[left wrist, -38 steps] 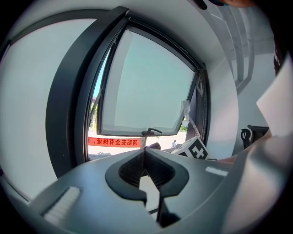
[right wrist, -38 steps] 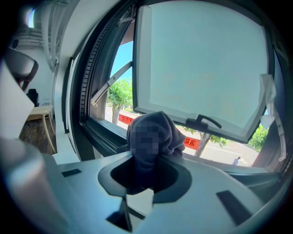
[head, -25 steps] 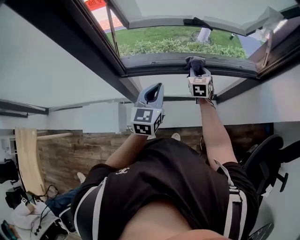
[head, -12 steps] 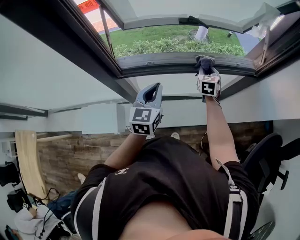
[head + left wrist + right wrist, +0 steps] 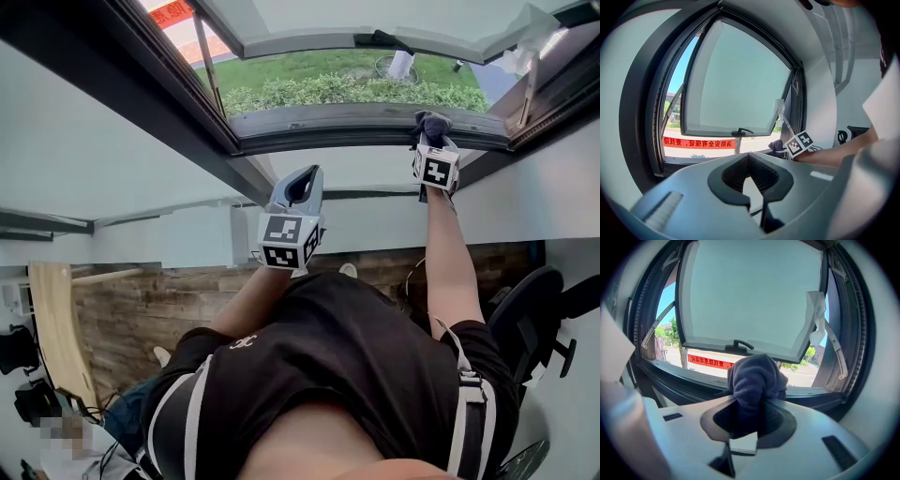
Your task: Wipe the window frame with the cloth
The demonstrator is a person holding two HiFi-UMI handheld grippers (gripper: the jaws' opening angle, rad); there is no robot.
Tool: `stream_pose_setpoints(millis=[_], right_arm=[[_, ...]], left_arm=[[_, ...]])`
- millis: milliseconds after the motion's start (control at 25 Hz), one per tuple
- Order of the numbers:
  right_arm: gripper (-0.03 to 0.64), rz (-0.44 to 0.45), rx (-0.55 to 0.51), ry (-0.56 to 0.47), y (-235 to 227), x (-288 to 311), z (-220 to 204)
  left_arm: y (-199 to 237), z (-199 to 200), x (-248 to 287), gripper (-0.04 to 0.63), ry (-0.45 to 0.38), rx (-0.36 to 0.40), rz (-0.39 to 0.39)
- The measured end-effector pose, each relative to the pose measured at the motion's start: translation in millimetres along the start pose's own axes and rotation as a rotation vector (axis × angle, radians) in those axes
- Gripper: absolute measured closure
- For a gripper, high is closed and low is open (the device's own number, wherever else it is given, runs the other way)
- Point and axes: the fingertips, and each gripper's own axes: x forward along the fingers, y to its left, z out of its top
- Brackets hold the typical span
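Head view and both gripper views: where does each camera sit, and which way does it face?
Head view: on the person's head, facing steeply down; shows torso, arms, left gripper, right gripper at the window frame.
Left gripper view: on the left gripper, along its shut, empty jaws toward the open sash; right forearm shows.
Right gripper view: on the right gripper, along jaws shut on the cloth, toward the sash.
Shared: both gripper views show the sash.
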Motion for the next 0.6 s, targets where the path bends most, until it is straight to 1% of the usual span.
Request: stream_pose_setpoints(millis=[240, 600], right_arm=[[0.528, -0.039, 0.015, 0.008, -26, 1, -3], [0.528, -0.081, 0.029, 0.018, -53, 3, -9]], left_arm=[[-4, -3, 6, 0.586, 0.009, 0.000, -0.009], [-6, -4, 13, 0.586, 0.021, 0.006, -0.018]])
